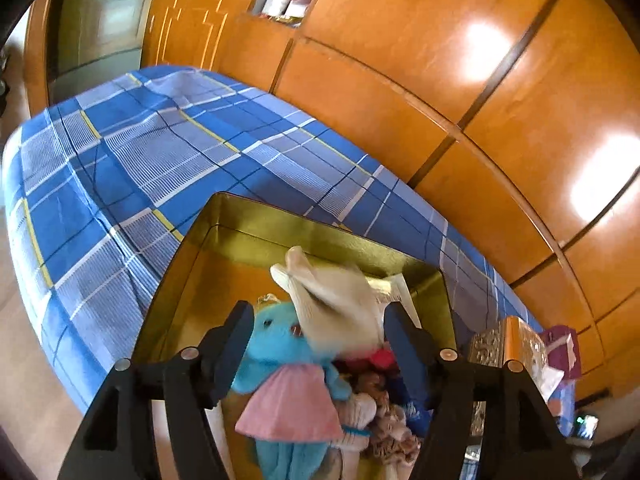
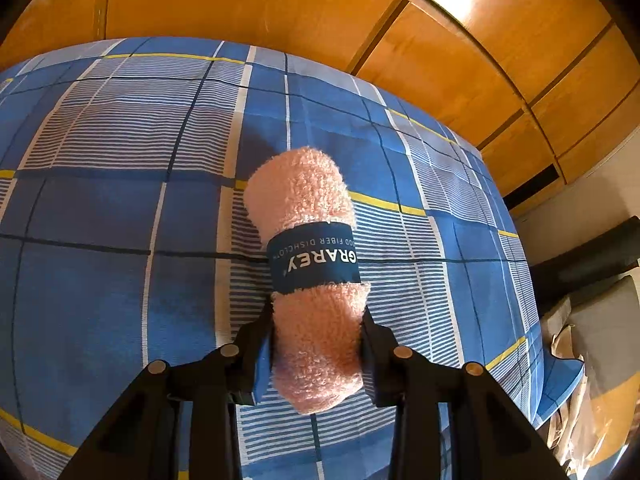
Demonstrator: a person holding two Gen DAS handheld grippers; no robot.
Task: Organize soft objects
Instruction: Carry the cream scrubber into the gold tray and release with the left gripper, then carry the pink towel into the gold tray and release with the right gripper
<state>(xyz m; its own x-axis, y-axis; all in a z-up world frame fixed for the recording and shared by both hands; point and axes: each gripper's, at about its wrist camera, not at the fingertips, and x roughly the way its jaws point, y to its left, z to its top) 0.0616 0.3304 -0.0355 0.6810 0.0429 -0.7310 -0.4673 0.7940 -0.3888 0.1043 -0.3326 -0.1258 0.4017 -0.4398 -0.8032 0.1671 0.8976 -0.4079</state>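
The right gripper (image 2: 318, 344) is clenched on a rolled pink dishcloth (image 2: 310, 264), its 2 black jaws pressing the near part of the roll from left and right. The roll's long axis runs near to far, in line with the jaws, tilting slightly left toward its far end. That far end pokes out well beyond the fingertips, above a blue plaid bedsheet (image 2: 100, 240). A dark blue paper band (image 2: 314, 262) with white lettering wraps the roll's middle, just beyond the jaw tips.

The left gripper (image 1: 318, 340) is released, its jaws standing apart over a gold metal tin (image 1: 224, 248) resting on the same sheet. A white plush toy (image 1: 340, 304) sits between the jaws, blurred, nearer the right jaw; whether it touches that jaw cannot be told. Its 2 long ears point far and left. Beside it, on the left, a blue plush toy (image 1: 276, 340) in a pink skirt lies in the tin, head toward the far side. Orange wooden wardrobe doors (image 1: 440, 60) stand beyond the bed.
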